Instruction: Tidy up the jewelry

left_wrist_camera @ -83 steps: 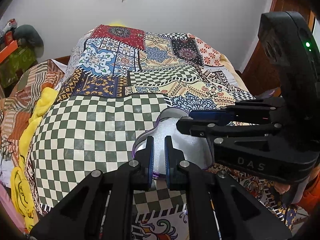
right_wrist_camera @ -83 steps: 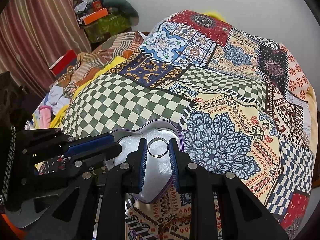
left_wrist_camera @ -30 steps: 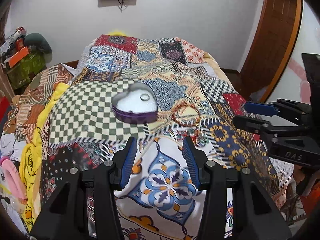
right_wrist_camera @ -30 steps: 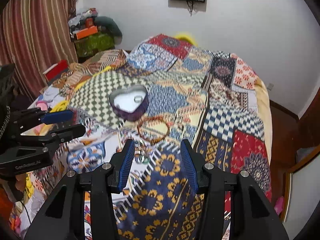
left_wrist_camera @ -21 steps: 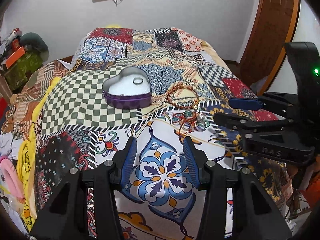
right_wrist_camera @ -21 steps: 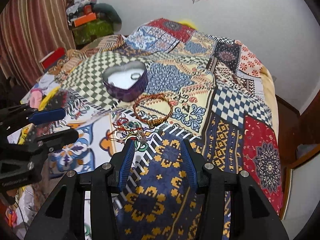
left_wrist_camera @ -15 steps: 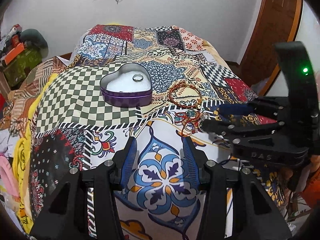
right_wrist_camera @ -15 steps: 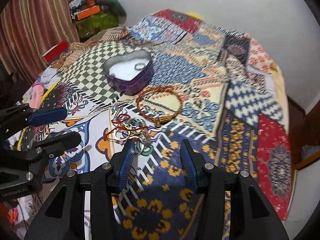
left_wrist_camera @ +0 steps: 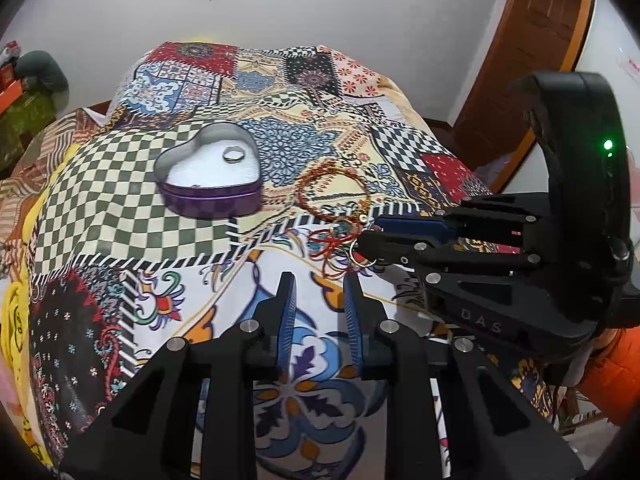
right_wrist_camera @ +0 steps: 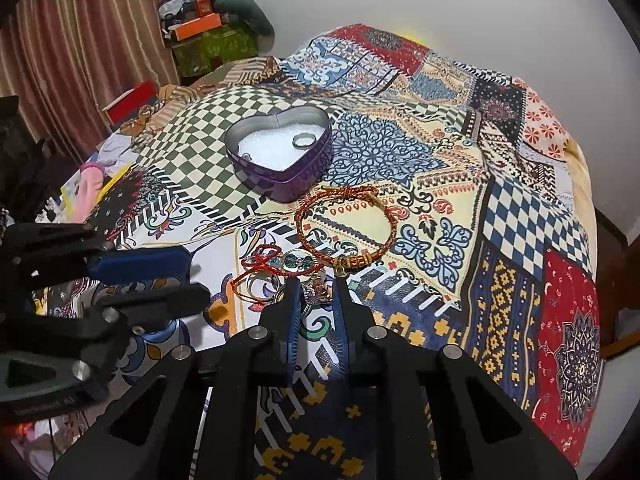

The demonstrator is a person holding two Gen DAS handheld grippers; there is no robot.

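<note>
A purple heart-shaped tin [left_wrist_camera: 212,200] [right_wrist_camera: 304,176] with white padding sits on the patchwork bedspread; a silver ring [left_wrist_camera: 234,155] [right_wrist_camera: 303,141] lies inside it. A red-and-gold braided bracelet [left_wrist_camera: 332,190] [right_wrist_camera: 346,226] lies to its right. A tangle of red thread, rings and charms [left_wrist_camera: 340,246] [right_wrist_camera: 288,270] lies nearer. My right gripper [right_wrist_camera: 315,286] [left_wrist_camera: 366,234] is open, its fingertips down at the pile with small pieces between them. My left gripper [left_wrist_camera: 319,284] [right_wrist_camera: 184,276] is open and empty, just short of the pile.
The patchwork bedspread [right_wrist_camera: 500,208] covers the whole bed. Clothes and a yellow cloth [left_wrist_camera: 12,308] hang off the left side. A curtain [right_wrist_camera: 80,40] and cluttered boxes [right_wrist_camera: 200,20] stand at the left, a wooden door [left_wrist_camera: 532,40] at the right.
The ring held earlier by my right gripper now lies in the tin. Both grippers pulled back and opened, then moved toward the pile; the right one has dropped onto it and both jaws have narrowed.
</note>
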